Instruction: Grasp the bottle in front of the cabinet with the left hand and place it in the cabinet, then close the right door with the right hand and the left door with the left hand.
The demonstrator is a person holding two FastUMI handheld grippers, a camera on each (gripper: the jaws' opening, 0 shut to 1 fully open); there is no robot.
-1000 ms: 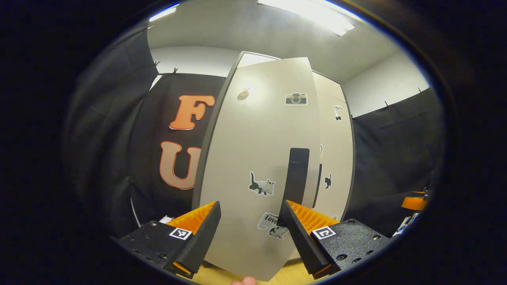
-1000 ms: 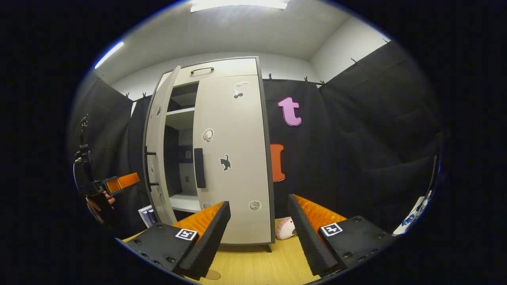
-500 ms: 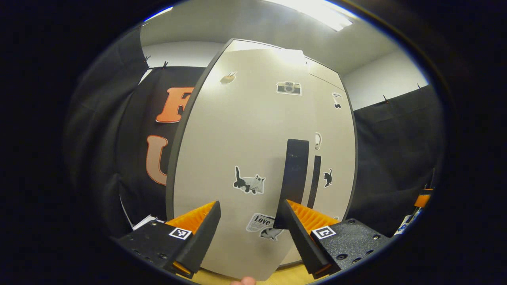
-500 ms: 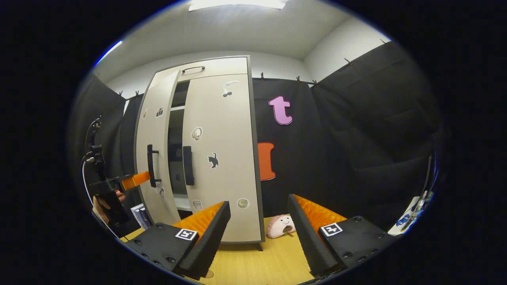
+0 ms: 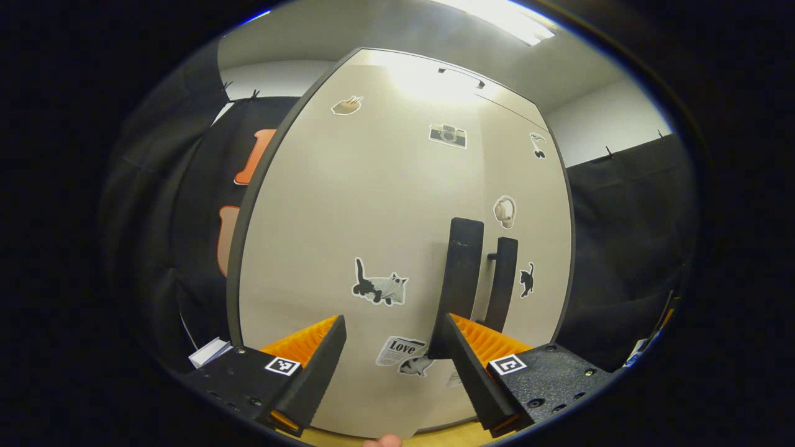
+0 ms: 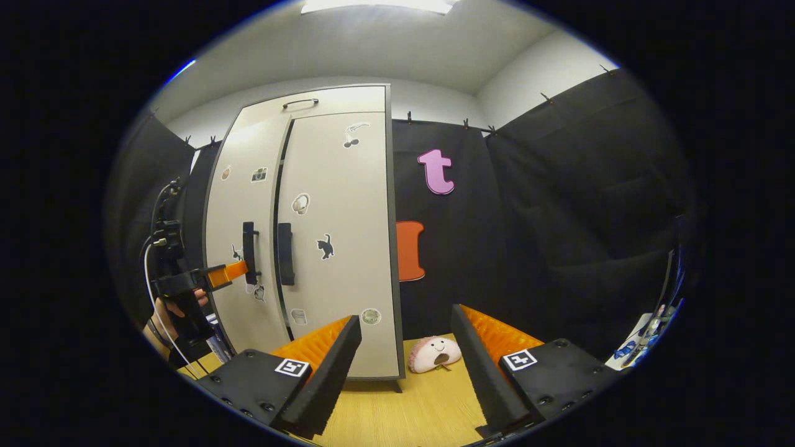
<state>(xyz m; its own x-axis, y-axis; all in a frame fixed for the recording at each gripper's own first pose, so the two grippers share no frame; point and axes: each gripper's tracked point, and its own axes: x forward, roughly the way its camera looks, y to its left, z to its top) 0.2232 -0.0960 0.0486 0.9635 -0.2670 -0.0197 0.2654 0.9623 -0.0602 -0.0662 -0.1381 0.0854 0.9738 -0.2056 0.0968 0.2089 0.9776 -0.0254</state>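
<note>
Now both doors of the cabinet (image 6: 335, 248) sit shut, contents hidden; the left claw (image 5: 392, 366) and right claw (image 6: 405, 366) gape spread, pinching nothing.

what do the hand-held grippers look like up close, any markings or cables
Each hand-held gripper has a black textured body with screws and a small square black-and-white tag beside each wedge-shaped ribbed finger. In the right gripper view, the left one has cables rising behind it.
</note>
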